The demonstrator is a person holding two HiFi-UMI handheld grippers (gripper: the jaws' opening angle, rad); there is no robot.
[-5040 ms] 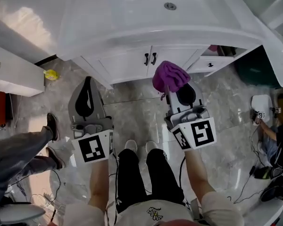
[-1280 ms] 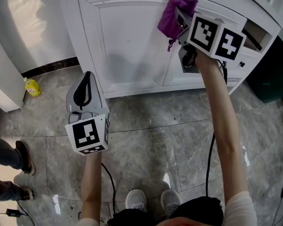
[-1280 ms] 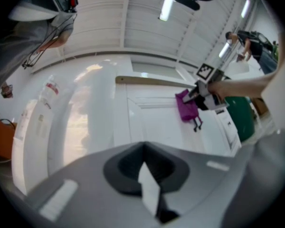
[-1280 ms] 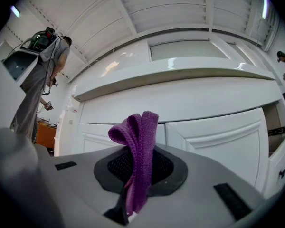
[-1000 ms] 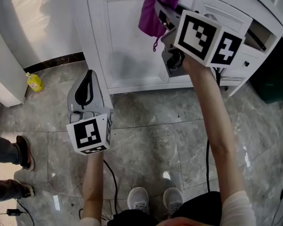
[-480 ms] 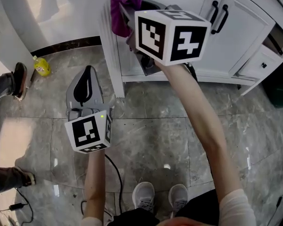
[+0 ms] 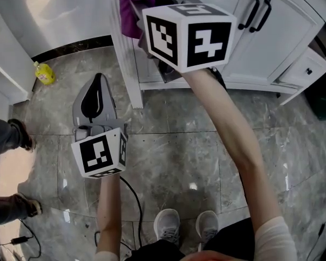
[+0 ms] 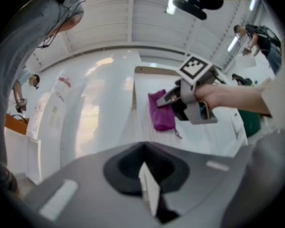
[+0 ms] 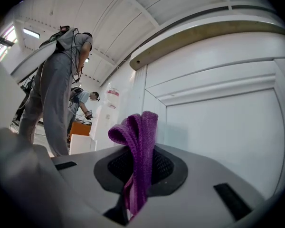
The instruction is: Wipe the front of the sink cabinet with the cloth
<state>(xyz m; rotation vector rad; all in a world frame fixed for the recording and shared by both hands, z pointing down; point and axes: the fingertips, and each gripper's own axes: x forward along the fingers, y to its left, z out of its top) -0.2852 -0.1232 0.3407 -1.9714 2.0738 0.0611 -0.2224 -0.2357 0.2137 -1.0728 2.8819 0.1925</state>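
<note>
Overhead, a ribbed purple cloth (image 9: 140, 146), folded into a soft ridge, is being pinched between the closed jaws of the right gripper (image 9: 133, 198) at the left end of the smooth, white, panelled sink cabinet (image 9: 218, 127). Lower down, the left gripper (image 8: 149, 194) is being held with its jaws together and empty, over glossy grey marbled floor tiles (image 7: 174, 162).

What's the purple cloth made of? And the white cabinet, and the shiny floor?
Cloth: looks like soft knitted fabric, purple; a ribbed weave shows and it folds floppily.
Cabinet: probably painted wood or board, smooth white, slightly glossy, with framed panels.
Floor: seems to be polished grey marble or marble-look tile; veins, joint lines and bright reflections show.
</note>
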